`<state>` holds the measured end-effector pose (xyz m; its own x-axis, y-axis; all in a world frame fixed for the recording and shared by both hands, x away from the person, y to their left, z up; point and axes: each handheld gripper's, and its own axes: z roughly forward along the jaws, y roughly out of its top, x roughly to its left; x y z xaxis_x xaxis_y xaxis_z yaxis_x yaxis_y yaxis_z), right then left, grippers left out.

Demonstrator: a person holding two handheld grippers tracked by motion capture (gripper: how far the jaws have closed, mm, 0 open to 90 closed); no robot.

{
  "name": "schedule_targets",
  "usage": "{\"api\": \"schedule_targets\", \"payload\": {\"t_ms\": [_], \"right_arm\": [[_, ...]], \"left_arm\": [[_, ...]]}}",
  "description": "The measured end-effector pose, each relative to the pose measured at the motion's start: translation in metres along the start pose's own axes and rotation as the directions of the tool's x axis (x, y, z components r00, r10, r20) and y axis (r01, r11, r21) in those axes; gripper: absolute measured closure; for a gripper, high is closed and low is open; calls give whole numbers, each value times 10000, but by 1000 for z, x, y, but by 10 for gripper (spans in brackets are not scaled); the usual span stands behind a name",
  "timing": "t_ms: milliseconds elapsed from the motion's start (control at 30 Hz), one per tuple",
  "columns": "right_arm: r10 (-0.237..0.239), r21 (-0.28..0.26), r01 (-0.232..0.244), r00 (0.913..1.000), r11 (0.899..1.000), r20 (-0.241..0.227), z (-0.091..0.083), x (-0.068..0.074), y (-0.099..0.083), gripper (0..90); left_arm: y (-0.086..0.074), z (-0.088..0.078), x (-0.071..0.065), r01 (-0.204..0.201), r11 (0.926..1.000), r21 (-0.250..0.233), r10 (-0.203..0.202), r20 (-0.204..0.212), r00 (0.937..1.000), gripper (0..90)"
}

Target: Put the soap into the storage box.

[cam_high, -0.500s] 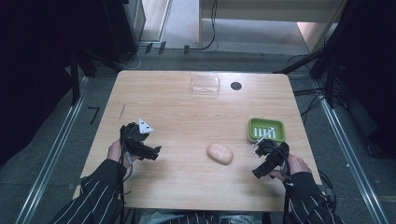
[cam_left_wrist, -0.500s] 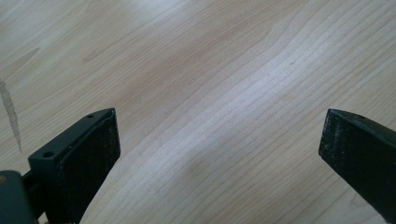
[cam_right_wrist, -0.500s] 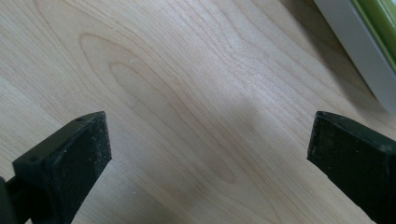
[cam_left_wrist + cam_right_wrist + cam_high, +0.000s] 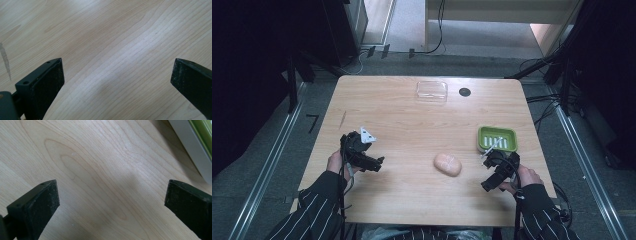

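On the wooden table [image 4: 402, 130] two grippers sit low near the person's edge, one at each side. The left gripper [image 4: 362, 150] — the one with the grey three-cornered plate on top — is held in the left hand [image 4: 334, 162] near the table's left side; in the left gripper view its two black jaws stand wide apart, with nothing but bare wood grain between them (a thin dark mark in the tabletop shows at the far left of that view). The right gripper [image 4: 497, 167] is held in the right hand [image 4: 524, 177] near the right edge, just on the person's side of a green soap dish [image 4: 497, 138], whose ribbed insert is pale. In the right gripper view the jaws are likewise spread wide and empty over the wood, and a corner of the soap dish [image 4: 197, 142] — grey wall, green rim — shows at the upper right, beside the right jaw but clear of it. A pale peach bar of soap [image 4: 447, 164] lies on the table between the two grippers, nearer the right one, touched by neither. At the far edge rests a clear plastic lid or case [image 4: 431, 91], with a small black round spot [image 4: 464, 92] just beside it. Both forearms wear dark sleeves with thin white stripes.
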<state>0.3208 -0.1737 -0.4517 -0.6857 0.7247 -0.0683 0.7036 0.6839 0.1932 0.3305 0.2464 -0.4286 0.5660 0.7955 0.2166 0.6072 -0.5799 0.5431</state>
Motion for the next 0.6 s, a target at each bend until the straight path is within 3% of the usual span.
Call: {"api": "schedule_targets", "payload": {"t_ms": [600], "right_arm": [[-268,-141,268,9996,9995,-4,-4,7,7,0]], "left_arm": [[0,1,0,10,10000,11,-10,10,10000,0]]}}
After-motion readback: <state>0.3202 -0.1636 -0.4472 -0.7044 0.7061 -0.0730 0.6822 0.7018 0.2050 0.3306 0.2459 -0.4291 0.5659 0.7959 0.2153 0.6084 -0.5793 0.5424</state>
